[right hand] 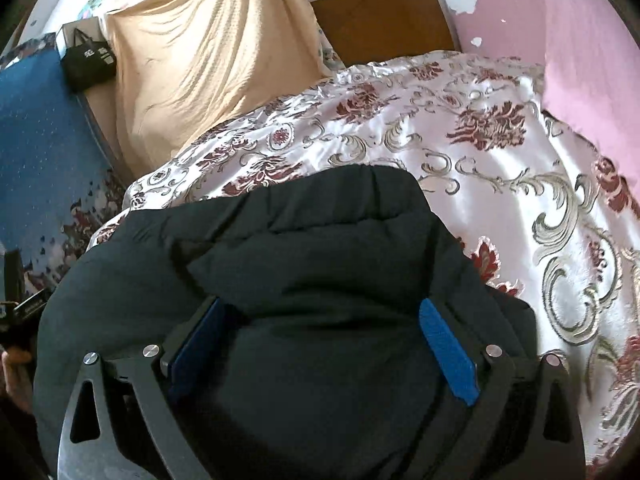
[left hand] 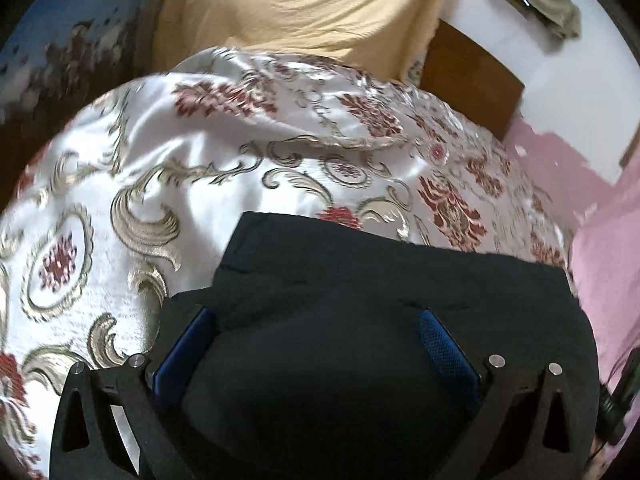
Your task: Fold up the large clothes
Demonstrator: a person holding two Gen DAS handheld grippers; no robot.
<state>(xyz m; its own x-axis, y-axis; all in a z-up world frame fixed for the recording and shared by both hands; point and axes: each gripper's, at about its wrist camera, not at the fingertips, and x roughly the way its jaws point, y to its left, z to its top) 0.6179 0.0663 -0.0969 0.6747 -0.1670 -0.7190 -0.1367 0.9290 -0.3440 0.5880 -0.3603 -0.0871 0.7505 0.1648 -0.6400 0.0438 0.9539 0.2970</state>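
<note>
A bed, likely, under a floral satin bedspread (right hand: 500, 152), with a black padded jacket (right hand: 304, 264) lying on it

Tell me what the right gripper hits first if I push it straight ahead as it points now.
Most likely the black puffy garment bunched between the right gripper fingers; the floral satin bedspread lies beyond it. Depth is unclear.

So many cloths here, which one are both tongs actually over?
The dark padded garment, bulging between the blue fingers of each pair. The flowered satin bedspread lies beneath it; the beige cloth hangs behind, untouched.
</note>
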